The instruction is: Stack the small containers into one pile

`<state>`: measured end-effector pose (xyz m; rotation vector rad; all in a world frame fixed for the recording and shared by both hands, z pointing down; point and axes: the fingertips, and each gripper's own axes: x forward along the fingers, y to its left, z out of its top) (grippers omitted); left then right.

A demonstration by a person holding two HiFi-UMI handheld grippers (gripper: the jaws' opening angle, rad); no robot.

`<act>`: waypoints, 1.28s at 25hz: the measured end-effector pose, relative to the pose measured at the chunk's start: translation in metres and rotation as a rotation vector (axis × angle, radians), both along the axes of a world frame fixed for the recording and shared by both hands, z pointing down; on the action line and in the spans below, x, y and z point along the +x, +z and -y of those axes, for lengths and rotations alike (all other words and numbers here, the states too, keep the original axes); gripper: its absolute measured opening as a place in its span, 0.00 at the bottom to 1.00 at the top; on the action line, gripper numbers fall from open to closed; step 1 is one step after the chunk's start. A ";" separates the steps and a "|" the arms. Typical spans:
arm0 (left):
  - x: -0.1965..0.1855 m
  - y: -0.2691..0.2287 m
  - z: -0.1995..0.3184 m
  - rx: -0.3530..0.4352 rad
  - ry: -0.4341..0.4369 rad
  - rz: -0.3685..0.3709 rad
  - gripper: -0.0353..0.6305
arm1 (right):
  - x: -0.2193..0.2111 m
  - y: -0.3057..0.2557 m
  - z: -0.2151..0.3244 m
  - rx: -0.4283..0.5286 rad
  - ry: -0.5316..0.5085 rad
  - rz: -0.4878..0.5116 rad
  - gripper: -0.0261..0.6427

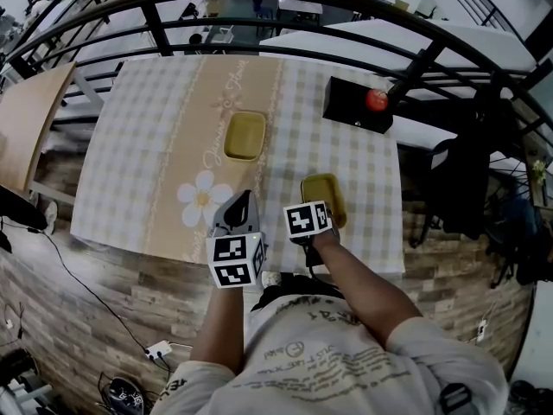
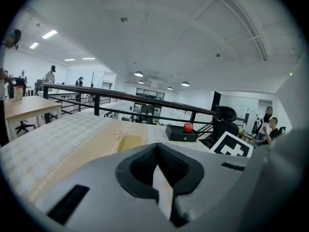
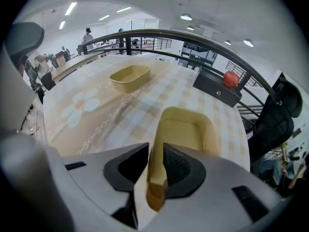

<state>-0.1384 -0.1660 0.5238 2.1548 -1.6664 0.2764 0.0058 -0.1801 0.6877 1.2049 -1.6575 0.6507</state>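
Observation:
Two small yellow containers sit on the checked tablecloth. The far container [image 1: 244,135] [image 3: 129,78] [image 2: 129,143] stands alone near the table's middle. The near container [image 1: 327,193] [image 3: 186,132] rests close to the front right edge. My right gripper [image 1: 313,225] [image 3: 155,178] points steeply down with the near container's left wall between its jaws, and both pads lie against that wall. My left gripper [image 1: 240,207] [image 2: 157,173] hovers just left of it above the flower print, shut with nothing in it, pointing toward the far container.
A black box [image 1: 359,106] [image 3: 217,88] with a red ball [image 1: 377,100] on it sits at the far right corner. A black railing [image 1: 285,7] runs behind the table. A wooden table [image 1: 30,124] stands at left, and a dark office chair [image 1: 467,180] at right.

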 end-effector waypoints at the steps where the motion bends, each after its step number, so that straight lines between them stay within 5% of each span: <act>1: -0.001 0.000 0.000 -0.001 -0.001 -0.001 0.06 | -0.002 -0.001 0.000 -0.003 0.000 0.024 0.23; 9: 0.007 -0.002 0.007 0.007 0.029 -0.004 0.06 | 0.001 -0.037 0.005 0.107 0.056 0.169 0.23; 14: 0.020 -0.008 0.014 0.019 0.054 -0.002 0.06 | 0.021 -0.092 0.021 0.388 0.081 0.224 0.05; 19: 0.037 -0.019 0.022 0.040 0.080 -0.002 0.06 | 0.033 -0.149 0.032 0.571 0.085 0.310 0.04; 24: 0.052 -0.037 0.029 0.072 0.095 0.011 0.06 | 0.041 -0.209 0.039 0.791 0.017 0.256 0.04; 32: 0.073 -0.081 0.038 0.182 0.088 0.039 0.06 | 0.055 -0.274 0.038 0.953 0.008 0.380 0.04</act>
